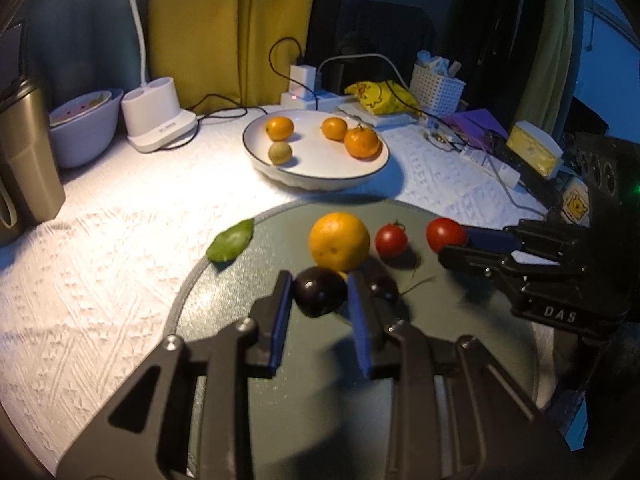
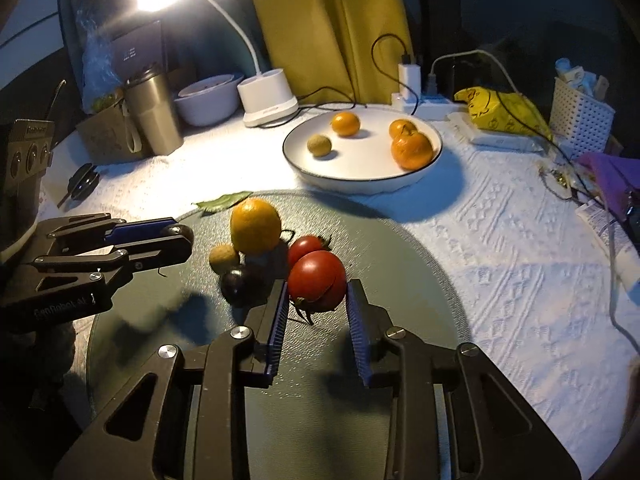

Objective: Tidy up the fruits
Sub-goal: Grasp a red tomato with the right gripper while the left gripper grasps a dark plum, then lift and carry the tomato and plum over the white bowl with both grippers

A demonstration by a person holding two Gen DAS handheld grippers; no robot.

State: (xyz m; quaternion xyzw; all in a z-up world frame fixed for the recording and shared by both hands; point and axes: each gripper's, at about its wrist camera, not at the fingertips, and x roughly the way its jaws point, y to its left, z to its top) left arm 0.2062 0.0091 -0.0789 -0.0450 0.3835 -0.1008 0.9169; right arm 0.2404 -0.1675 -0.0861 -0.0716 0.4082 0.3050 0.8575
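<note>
A white plate (image 1: 372, 168) at the back holds three oranges (image 1: 361, 143) and a small green-brown fruit (image 1: 280, 153). On the round grey mat (image 1: 224, 280) lie an orange (image 1: 339, 241), two red tomatoes (image 1: 391, 239) and dark plums. My left gripper (image 1: 320, 286) is shut on a dark plum (image 1: 320, 296) just above the mat. My right gripper (image 2: 317, 290) is shut on a red tomato (image 2: 317, 280); a second tomato (image 2: 305, 248) sits behind it. A small brown fruit (image 2: 225, 257) and another dark plum (image 2: 236, 286) lie to its left.
A green leaf (image 1: 232, 245) lies on the mat's far left edge. A lamp base (image 1: 158, 118), a bowl (image 1: 86, 128), a steel tumbler (image 2: 154, 114), a power strip with cables (image 1: 312, 98), a yellow bag (image 1: 380, 96) and a white basket (image 1: 438, 88) stand along the back.
</note>
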